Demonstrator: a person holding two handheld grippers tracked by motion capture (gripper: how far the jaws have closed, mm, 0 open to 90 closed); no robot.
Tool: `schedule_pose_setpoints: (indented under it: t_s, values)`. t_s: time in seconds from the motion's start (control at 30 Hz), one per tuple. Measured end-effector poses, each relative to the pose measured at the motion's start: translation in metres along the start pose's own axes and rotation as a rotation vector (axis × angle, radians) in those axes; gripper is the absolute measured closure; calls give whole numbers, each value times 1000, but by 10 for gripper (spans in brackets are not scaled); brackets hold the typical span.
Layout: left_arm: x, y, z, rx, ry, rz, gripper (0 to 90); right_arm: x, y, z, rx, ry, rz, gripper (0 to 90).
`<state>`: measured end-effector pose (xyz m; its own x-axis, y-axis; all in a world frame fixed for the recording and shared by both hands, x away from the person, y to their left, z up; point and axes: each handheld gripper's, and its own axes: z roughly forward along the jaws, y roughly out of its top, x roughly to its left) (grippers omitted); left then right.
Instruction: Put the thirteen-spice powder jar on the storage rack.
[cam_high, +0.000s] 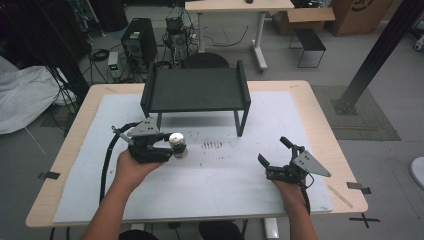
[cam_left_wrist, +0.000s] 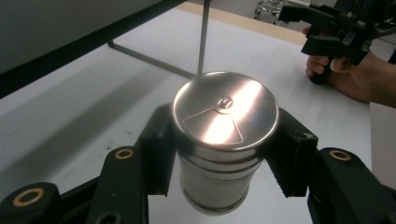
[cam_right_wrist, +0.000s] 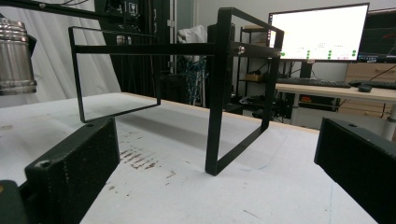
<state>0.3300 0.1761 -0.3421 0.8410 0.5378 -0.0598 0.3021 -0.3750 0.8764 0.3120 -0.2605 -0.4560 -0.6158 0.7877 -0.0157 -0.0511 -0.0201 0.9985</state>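
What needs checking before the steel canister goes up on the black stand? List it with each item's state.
1. Left gripper clamped on the steel canister from both sides: ok.
2. Canister off the white mat: ok, seen in the right gripper view.
3. Lid seated flat on the canister: ok.
4. Top of the black stand bare: ok.
5. Right gripper open, apart from the canister: ok.
6. Grip firm enough not to slip: cannot tell.

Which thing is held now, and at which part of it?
The left tongs hold the steel canister by its sides, just under the lid. The right tongs are open and hold nothing.
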Motion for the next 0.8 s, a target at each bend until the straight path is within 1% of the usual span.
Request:
schedule_pose_setpoints:
  t_s: [0.03,0.13,0.27,0.57,0.63,0.67,0.7,0.8]
  values:
    - [1,2,-1,-4,4,-7,490,0,0,0,1,0,0,0]
    - [3,5,-2,-7,8,-11,490,0,0,0,2,0,0,0]
    - [8,12,-5,-24,14,-19,490,0,0,0,2,0,1,0]
    - [14,26,-7,-25,26,-16,490,0,0,0,1,0,4,0]
    - [16,33,-6,-26,34,-12,490,0,0,0,1,0,4,0]
    - [16,33,-6,-26,34,-12,490,0,0,0,1,0,4,0]
    - [17,37,-5,-20,37,-6,490,0,0,0,1,0,5,0]
    - [19,41,-4,-19,43,0,490,0,0,0,0,0,6,0]
